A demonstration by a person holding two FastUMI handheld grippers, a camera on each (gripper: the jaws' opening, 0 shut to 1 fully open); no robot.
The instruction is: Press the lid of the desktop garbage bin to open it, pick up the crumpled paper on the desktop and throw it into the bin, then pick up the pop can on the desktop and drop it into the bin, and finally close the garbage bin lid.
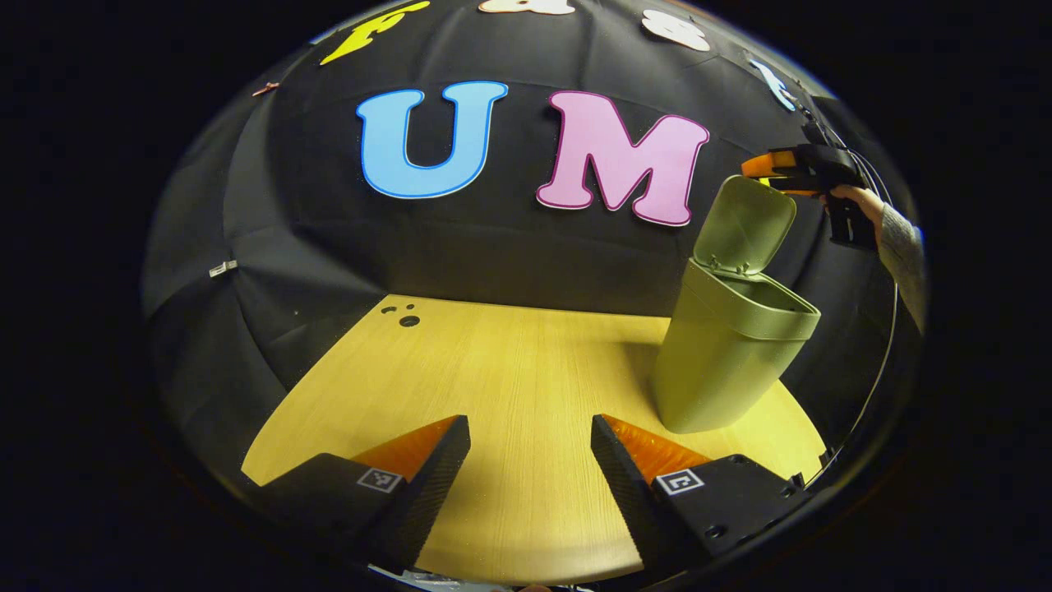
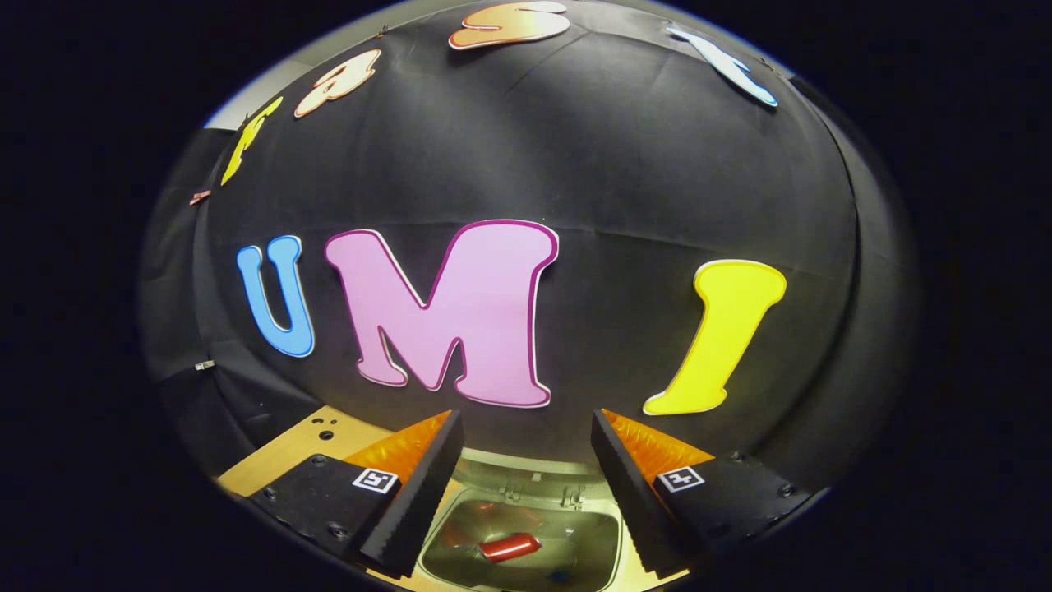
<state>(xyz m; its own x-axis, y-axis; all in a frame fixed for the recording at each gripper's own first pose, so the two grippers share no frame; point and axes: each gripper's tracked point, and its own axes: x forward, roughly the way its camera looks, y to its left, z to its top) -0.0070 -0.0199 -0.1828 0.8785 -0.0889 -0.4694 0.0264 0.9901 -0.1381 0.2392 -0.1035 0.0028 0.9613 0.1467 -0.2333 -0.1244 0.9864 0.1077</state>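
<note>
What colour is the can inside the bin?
Red. The can shows best in the right gripper view, lying in the bin.

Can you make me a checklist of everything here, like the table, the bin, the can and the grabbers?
Surface: wooden table, small holes near its far corner.
Job's things: green bin upright, lid up; red pop can lying inside the bin. Crumpled paper: cannot tell.
Clutter: nothing seen.
Grippers: left gripper open above the table; right gripper open above the bin's mouth.
Cables: thin cable hanging beside the bin.
Surroundings: black cloth wall.
</note>
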